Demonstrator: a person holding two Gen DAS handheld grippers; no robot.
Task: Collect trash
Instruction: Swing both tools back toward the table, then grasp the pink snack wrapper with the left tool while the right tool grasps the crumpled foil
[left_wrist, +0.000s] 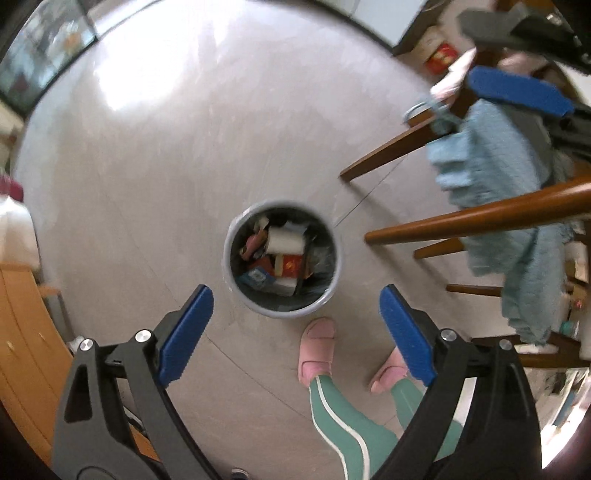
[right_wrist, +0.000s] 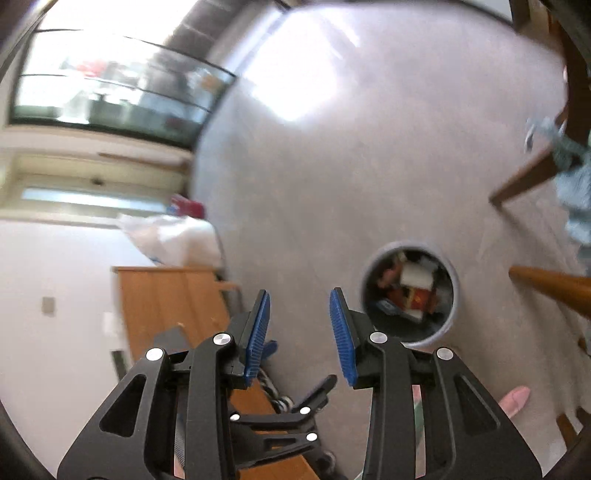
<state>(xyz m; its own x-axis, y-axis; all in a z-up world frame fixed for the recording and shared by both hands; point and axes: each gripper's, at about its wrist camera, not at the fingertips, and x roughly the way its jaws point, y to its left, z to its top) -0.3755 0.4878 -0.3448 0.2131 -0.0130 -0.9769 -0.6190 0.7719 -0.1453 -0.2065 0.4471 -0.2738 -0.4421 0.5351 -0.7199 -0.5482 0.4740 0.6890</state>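
Two grippers, left gripper (left_wrist: 295, 325) and right gripper (right_wrist: 300, 332), hang with ribbed blue jaws apart, empty. Round grey bin (left_wrist: 236, 236) on the smooth floor (left_wrist: 147, 166) holds crumpled paper and cartons.

One trash bin (left_wrist: 281, 312), two slippers (left_wrist: 317, 350)

A round grey bin (left_wrist: 282, 260) stands upright on the pale floor (left_wrist: 184, 147), its mouth open to the top. It is nearly full of trash (left_wrist: 279, 258): a white paper roll (left_wrist: 283, 242) lies toward twelve o'clock, a red carton (left_wrist: 291, 266) at the centre, a blue-and-white pack (left_wrist: 256, 277) at seven o'clock, and dark crumpled plastic along the three o'clock side. In the right wrist view the bin (right_wrist: 410, 291) is blurred.
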